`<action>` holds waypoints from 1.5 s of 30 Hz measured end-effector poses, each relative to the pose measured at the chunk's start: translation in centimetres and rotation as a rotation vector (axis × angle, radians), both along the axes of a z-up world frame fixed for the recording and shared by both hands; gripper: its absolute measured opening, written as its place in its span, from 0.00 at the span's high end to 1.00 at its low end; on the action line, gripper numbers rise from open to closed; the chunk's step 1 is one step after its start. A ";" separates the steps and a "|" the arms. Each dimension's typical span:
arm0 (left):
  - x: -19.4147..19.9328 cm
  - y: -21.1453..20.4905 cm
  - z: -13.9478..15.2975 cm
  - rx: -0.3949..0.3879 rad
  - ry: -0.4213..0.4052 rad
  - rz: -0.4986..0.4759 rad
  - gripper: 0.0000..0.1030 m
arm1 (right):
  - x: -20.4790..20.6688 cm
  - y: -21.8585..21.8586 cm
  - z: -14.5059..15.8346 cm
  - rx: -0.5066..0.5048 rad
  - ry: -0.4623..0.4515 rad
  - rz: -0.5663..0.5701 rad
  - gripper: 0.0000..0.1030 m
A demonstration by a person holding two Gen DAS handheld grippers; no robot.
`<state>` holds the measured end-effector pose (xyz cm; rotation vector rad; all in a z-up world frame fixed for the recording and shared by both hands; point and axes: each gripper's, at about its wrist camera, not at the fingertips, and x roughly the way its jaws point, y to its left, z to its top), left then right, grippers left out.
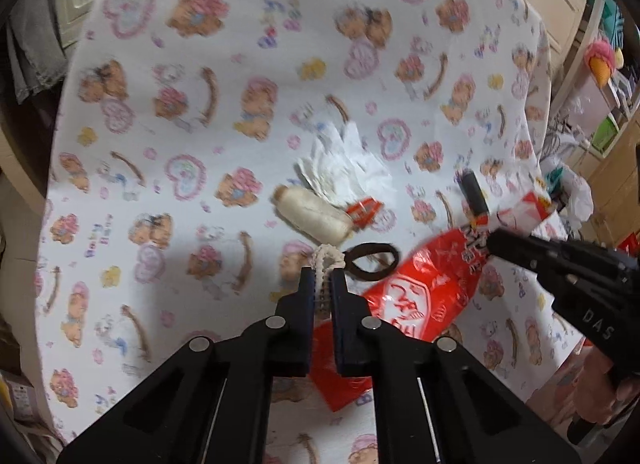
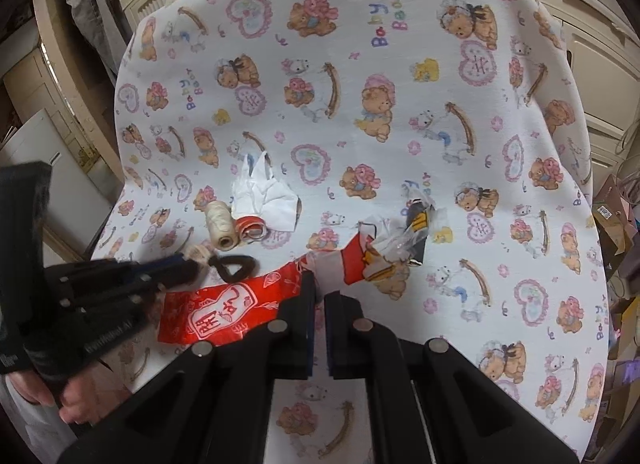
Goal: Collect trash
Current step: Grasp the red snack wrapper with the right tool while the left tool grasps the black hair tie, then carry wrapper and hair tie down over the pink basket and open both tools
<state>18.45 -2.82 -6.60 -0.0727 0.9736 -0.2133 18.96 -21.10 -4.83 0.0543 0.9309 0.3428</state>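
My left gripper is shut on a cream braided cord loop, held just above the bear-print cloth. My right gripper is shut on the edge of a red printed bag; the bag also shows in the left wrist view. A crumpled white tissue, a cream thread spool, a small red-and-white wrapper, a black hair tie and a dark clear-plastic wrapper lie on the cloth. The left gripper also shows in the right wrist view.
The cloth drapes over a round table. White cabinet doors stand behind it. Cardboard boxes and clutter sit at the right. A grey garment hangs at the far left.
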 end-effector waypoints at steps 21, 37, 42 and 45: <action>-3.5 1.3 3.7 -0.032 -0.079 -0.019 0.94 | -3.2 0.2 1.2 -0.007 -0.026 0.025 0.96; -10.3 4.3 3.7 -0.112 -0.058 0.082 0.94 | -8.0 -0.3 2.3 0.007 -0.045 -0.024 0.96; -12.1 4.7 3.6 -0.112 -0.058 0.111 0.94 | -9.8 -0.6 1.9 0.043 -0.018 -0.065 0.96; -13.1 4.7 3.9 -0.101 -0.075 0.112 0.94 | -11.4 -0.5 2.4 0.028 -0.044 -0.064 0.96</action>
